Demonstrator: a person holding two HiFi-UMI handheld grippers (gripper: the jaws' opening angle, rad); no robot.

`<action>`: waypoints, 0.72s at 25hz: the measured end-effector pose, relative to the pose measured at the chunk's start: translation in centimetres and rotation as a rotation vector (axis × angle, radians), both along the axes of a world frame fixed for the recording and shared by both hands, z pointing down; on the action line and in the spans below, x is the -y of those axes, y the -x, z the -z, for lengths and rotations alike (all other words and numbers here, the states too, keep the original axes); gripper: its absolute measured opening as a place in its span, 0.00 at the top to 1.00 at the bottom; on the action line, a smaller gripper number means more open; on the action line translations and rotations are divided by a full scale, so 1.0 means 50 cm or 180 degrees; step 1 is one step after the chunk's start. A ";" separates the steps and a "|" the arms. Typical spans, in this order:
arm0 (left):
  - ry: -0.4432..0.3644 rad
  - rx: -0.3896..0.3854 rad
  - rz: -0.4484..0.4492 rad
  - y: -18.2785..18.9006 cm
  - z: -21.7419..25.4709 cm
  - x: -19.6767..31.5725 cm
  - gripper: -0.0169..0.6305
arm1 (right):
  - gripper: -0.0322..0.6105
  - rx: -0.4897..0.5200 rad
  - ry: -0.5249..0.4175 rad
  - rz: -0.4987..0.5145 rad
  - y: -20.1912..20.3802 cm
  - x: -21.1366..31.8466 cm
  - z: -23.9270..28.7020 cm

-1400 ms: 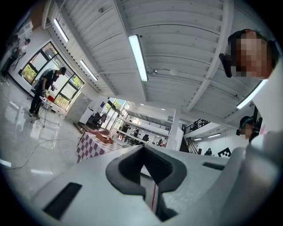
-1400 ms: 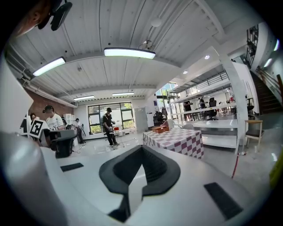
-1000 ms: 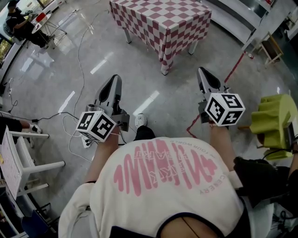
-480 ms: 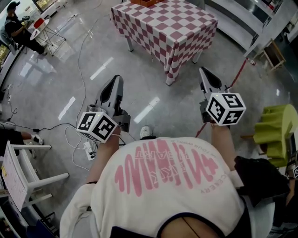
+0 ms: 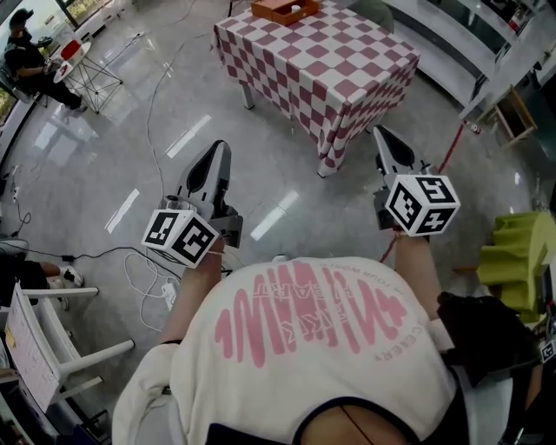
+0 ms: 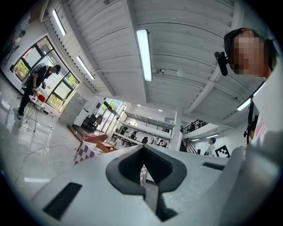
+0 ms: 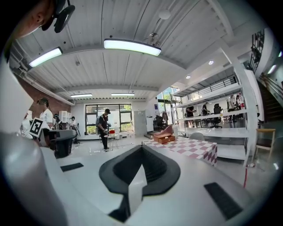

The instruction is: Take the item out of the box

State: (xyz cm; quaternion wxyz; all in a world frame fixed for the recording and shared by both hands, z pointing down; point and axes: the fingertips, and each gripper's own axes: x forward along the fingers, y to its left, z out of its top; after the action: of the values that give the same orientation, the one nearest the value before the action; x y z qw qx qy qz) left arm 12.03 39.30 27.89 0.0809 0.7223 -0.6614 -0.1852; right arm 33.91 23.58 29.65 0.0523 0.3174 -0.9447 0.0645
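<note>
An orange-brown box (image 5: 281,9) stands at the far edge of a table with a red-and-white checked cloth (image 5: 347,78); something small and white shows inside it. Both grippers are held above the floor, short of the table and pointed toward it. My left gripper (image 5: 219,148) is shut with nothing in it. My right gripper (image 5: 380,132) is likewise shut and empty, its tip near the table's front corner. The left gripper view looks past the closed left gripper (image 6: 143,149) to the box (image 6: 107,145). The right gripper view shows the right gripper (image 7: 141,148) and the distant box (image 7: 164,138).
Cables (image 5: 143,261) trail over the glossy grey floor at the left, beside a white chair (image 5: 52,322). A green chair (image 5: 514,252) stands at the right, a wooden stool (image 5: 512,109) further back. A person (image 5: 30,56) sits by a small table at the far left.
The checked table has slid lower and nearer in the head view, and the box on it has come into sight. Both grippers stay shut and hold the same pose.
</note>
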 end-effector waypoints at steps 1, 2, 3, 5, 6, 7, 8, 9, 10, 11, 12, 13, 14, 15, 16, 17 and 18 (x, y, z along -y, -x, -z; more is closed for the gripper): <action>0.0002 -0.0003 -0.0004 0.015 0.001 0.008 0.96 | 0.94 0.0001 0.0000 -0.0004 0.014 0.007 0.002; 0.0002 -0.0011 -0.0009 0.029 0.002 0.015 0.96 | 0.94 -0.0001 0.0001 -0.0006 0.028 0.013 0.004; -0.0001 -0.0022 -0.0016 0.043 0.004 0.022 0.96 | 0.94 -0.0005 -0.0001 -0.0008 0.042 0.019 0.006; -0.0011 -0.0040 -0.0032 0.071 0.011 0.036 0.96 | 0.94 -0.0011 -0.0008 -0.0021 0.068 0.031 0.014; -0.0016 -0.0046 -0.0040 0.084 0.013 0.043 0.96 | 0.94 -0.0011 -0.0013 -0.0029 0.080 0.037 0.017; -0.0019 -0.0048 -0.0049 0.098 0.015 0.049 0.96 | 0.94 -0.0013 -0.0017 -0.0038 0.092 0.043 0.020; -0.0023 -0.0048 -0.0054 0.111 0.016 0.055 0.96 | 0.94 -0.0015 -0.0021 -0.0047 0.104 0.048 0.021; -0.0032 -0.0049 -0.0056 0.124 0.018 0.060 0.96 | 0.94 -0.0021 -0.0024 -0.0053 0.115 0.053 0.021; -0.0045 -0.0052 -0.0055 0.137 0.019 0.065 0.96 | 0.94 -0.0028 -0.0026 -0.0059 0.126 0.058 0.021; -0.0060 -0.0057 -0.0057 0.148 0.020 0.070 0.96 | 0.94 -0.0037 -0.0027 -0.0064 0.135 0.062 0.020; -0.0072 -0.0063 -0.0063 0.157 0.020 0.075 0.96 | 0.94 -0.0047 -0.0025 -0.0071 0.144 0.066 0.019; -0.0078 -0.0069 -0.0072 0.166 0.019 0.082 0.96 | 0.94 -0.0054 -0.0023 -0.0079 0.152 0.071 0.017; -0.0077 -0.0074 -0.0080 0.174 0.016 0.088 0.96 | 0.94 -0.0059 -0.0021 -0.0086 0.160 0.076 0.015; -0.0071 -0.0076 -0.0087 0.182 0.013 0.094 0.96 | 0.94 -0.0063 -0.0020 -0.0092 0.167 0.080 0.013; -0.0065 -0.0079 -0.0090 0.190 0.010 0.100 0.96 | 0.94 -0.0065 -0.0021 -0.0096 0.175 0.085 0.010; -0.0061 -0.0081 -0.0090 0.198 0.008 0.105 0.96 | 0.94 -0.0064 -0.0022 -0.0099 0.182 0.089 0.008; -0.0060 -0.0080 -0.0090 0.205 0.007 0.109 0.96 | 0.94 -0.0063 -0.0023 -0.0102 0.189 0.094 0.005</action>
State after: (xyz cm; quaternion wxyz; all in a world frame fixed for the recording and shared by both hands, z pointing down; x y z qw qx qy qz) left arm 1.76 33.86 27.56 0.0850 0.7299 -0.6483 -0.1993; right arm 24.45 18.90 29.39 0.0595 0.3333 -0.9391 0.0588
